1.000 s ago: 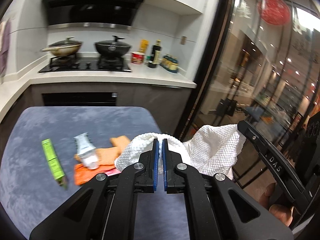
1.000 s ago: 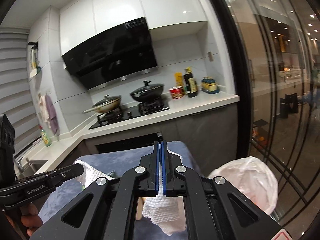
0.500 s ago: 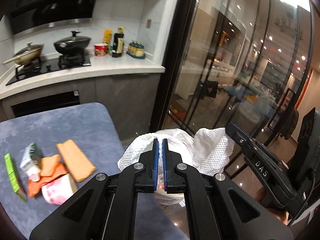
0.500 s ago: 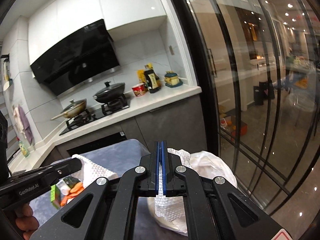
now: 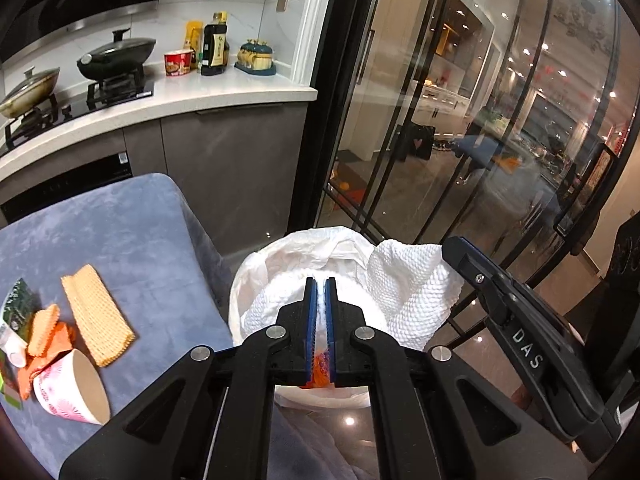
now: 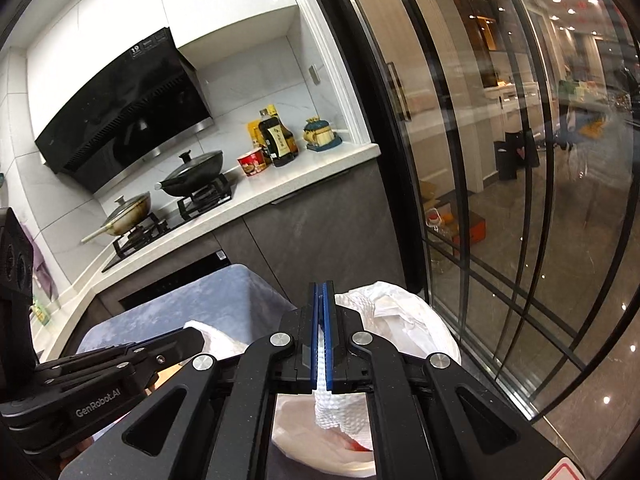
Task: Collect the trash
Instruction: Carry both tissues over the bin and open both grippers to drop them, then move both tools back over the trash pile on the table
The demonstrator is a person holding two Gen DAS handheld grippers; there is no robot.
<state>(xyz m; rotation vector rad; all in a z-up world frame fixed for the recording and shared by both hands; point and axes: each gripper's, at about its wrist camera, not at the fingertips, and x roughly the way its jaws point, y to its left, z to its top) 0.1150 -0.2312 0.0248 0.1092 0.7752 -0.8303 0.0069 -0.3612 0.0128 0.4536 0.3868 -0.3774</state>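
Note:
My left gripper (image 5: 319, 292) is shut on a white textured paper towel (image 5: 272, 304) and holds it over a bin lined with a white plastic bag (image 5: 320, 242) beside the table. My right gripper (image 6: 323, 300) is shut on another white paper towel (image 6: 336, 408) over the same bag (image 6: 416, 324); it shows in the left wrist view (image 5: 412, 284) at the bin's right rim. Something orange (image 5: 320, 368) shows between the left fingers, low down. On the grey-blue table (image 5: 132, 232) lie a paper cup (image 5: 72, 388) on its side, orange wafers (image 5: 96, 312) and wrappers (image 5: 16, 316).
A kitchen counter (image 5: 192, 96) with a hob, two pans and bottles stands behind the table. Tall glass doors with black frames (image 5: 400, 120) run along the right, close to the bin. The left gripper's body shows in the right wrist view (image 6: 100, 376).
Both grippers have swung right from over the table to over the lined bin, each carrying its paper towel. The table trash has slid to the left edge of view.

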